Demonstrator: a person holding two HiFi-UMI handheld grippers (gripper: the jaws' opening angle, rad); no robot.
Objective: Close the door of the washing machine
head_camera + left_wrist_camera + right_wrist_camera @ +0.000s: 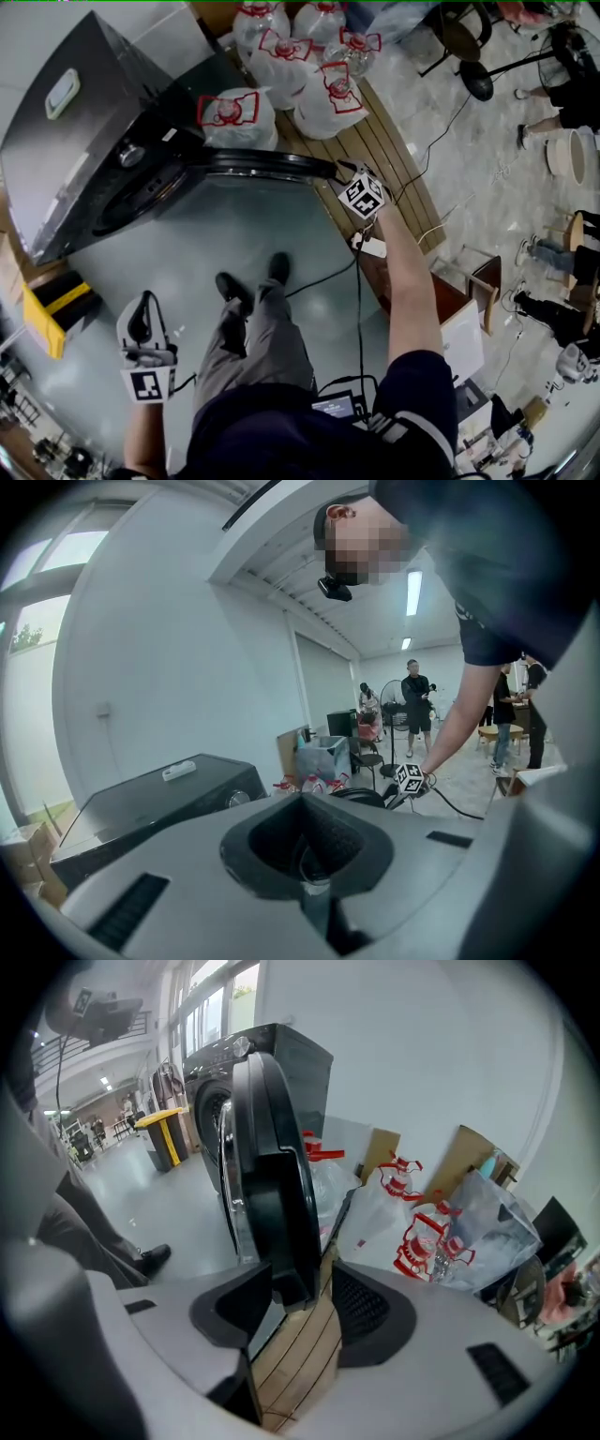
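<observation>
Fingers (246,1302) of my right gripper (309,1293) stood apart with the free rim of the washing machine's door (272,1176) between them. The rim lay close against one pad, and a gap showed planks beside the other, so I was straddling the door, not clamping it. From my head view the door (262,167) hung wide open, swung out from the front of the washing machine (84,122) at the far left. Its outer edge reached to the right, where the right gripper (349,174) met it, just beside the water bottles (309,84) on the wooden platform (394,159).

My left gripper (141,323) hung low at the near left with its fingers (361,841) drawn together on nothing, well apart from the machine.

I judged the closing barely begun: contact made, door not yet swung. The next move called for pushing the rim in an arc leftward toward the drum opening (141,192), following the hinge, until the latch caught.
</observation>
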